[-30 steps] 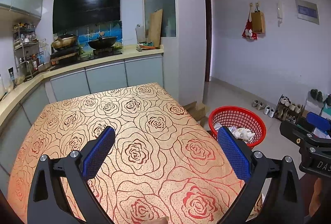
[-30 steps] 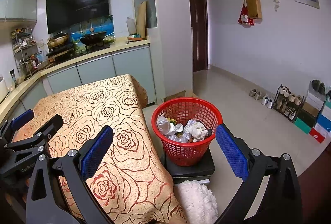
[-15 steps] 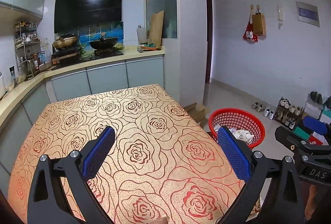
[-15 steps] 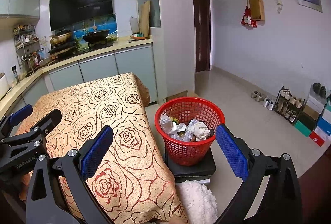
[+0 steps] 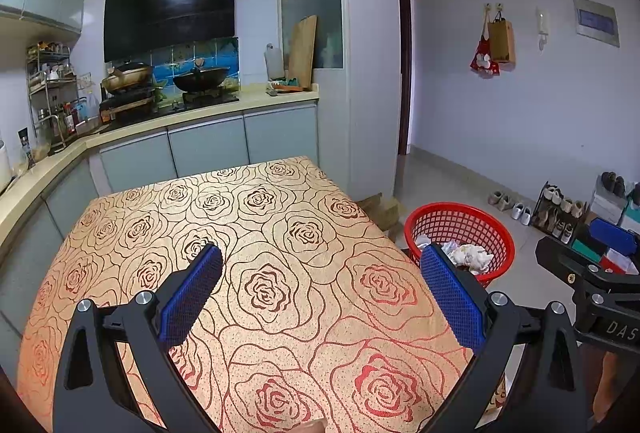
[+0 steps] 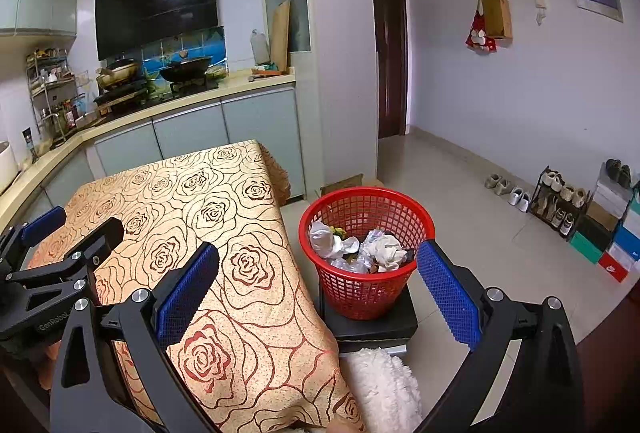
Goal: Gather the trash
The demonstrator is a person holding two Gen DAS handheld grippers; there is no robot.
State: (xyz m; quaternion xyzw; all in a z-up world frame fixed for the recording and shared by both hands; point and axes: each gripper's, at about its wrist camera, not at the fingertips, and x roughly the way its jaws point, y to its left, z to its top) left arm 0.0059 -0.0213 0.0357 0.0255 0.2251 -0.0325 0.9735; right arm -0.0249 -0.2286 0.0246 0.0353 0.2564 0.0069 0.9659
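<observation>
Jaws on both grippers are standing wide apart, holding nothing. Left gripper (image 5: 320, 297) is hovering over the rose-print table (image 5: 248, 233); right gripper (image 6: 318, 293) is hanging past the table's right edge, w/ red basket (image 6: 366, 289) sitting on a black box (image 6: 372, 325) beside it, crumpled trash (image 6: 360, 247) lying inside.

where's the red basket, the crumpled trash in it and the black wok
red basket (image 6: 362, 291): right wrist view, front mesh wall.
crumpled trash (image 6: 386, 247): right wrist view, white wad's middle.
black wok (image 5: 200, 80): left wrist view, bowl's side.
</observation>
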